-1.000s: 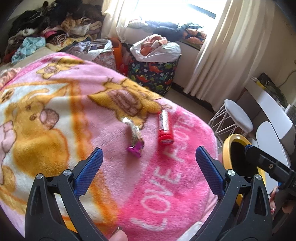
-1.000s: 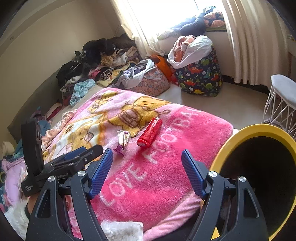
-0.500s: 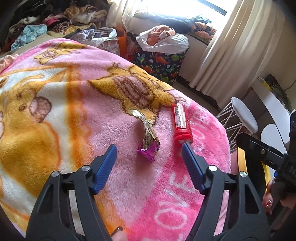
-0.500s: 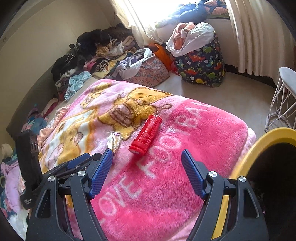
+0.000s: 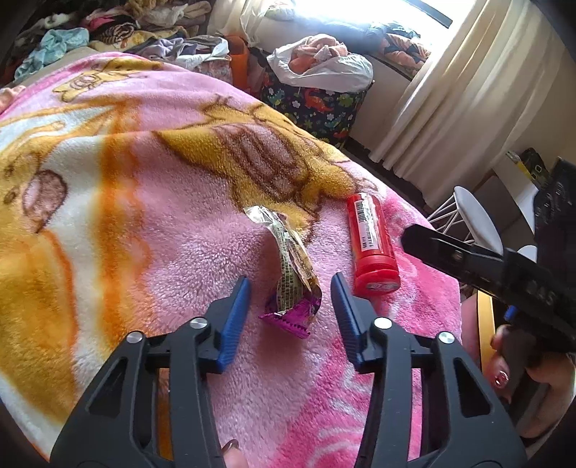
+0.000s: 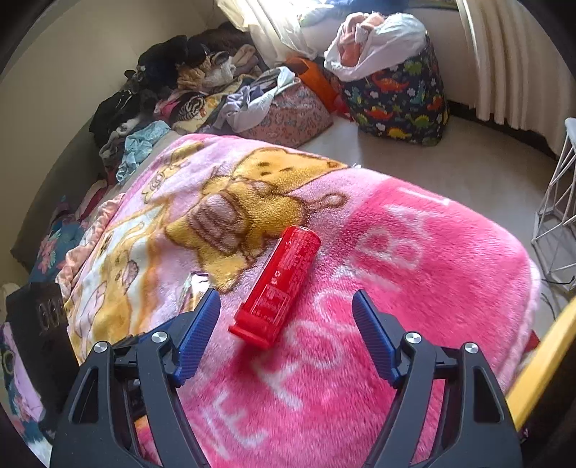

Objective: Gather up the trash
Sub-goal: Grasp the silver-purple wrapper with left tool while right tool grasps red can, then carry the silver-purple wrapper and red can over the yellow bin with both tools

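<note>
Strong daylight is coming through the window (image 5: 360,14) behind the curtain (image 5: 450,93), and it is burning out to pure white there. The blanket (image 5: 151,201) is lying well lit and sharp under my left tongs. My right view is showing motion blur along its lower and right sides, on the pink letters. Both pictures are bending at the edges and going black in the corners.

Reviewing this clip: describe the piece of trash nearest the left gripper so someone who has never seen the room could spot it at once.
On the bed, find the pink fleece blanket with the yellow cartoon bear. Just below the bear lies a crumpled candy wrapper, between the fingers of the left gripper. Unlike the smooth red tube beside it, it is flat, twisted foil with a purple end.
</note>
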`<action>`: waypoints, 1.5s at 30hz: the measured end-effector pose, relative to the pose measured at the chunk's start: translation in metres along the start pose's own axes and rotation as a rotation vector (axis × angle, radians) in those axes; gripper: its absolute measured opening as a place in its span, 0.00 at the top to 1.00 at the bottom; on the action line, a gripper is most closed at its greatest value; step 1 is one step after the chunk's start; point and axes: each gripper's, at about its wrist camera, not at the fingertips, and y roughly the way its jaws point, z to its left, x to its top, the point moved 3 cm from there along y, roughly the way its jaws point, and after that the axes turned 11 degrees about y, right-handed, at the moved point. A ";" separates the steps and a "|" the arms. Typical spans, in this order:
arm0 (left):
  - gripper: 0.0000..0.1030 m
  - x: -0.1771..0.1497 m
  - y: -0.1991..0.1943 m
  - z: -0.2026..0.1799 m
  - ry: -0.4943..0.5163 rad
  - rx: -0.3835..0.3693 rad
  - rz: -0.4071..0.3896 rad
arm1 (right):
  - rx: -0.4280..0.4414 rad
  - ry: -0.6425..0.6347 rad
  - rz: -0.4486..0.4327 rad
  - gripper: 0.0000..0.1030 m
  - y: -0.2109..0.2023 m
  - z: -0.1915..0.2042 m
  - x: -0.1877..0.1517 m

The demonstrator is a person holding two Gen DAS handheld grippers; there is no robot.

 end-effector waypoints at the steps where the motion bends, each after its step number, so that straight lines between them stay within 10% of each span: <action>1: 0.66 0.000 0.001 0.000 0.000 -0.002 0.002 | 0.004 0.008 0.008 0.32 0.004 0.000 0.001; 11: 0.72 -0.005 0.010 0.005 -0.006 -0.007 0.014 | -0.009 0.024 0.063 0.38 0.039 0.003 0.011; 15: 0.77 -0.006 0.009 0.008 -0.019 -0.011 0.014 | -0.009 0.004 0.080 0.62 0.041 0.002 0.010; 19: 0.80 -0.007 0.007 0.007 -0.019 -0.005 0.012 | 0.001 -0.002 0.076 0.65 0.031 0.001 0.004; 45: 0.82 0.006 -0.053 -0.038 0.043 -0.014 -0.090 | 0.080 -0.041 -0.066 0.67 -0.082 0.018 -0.037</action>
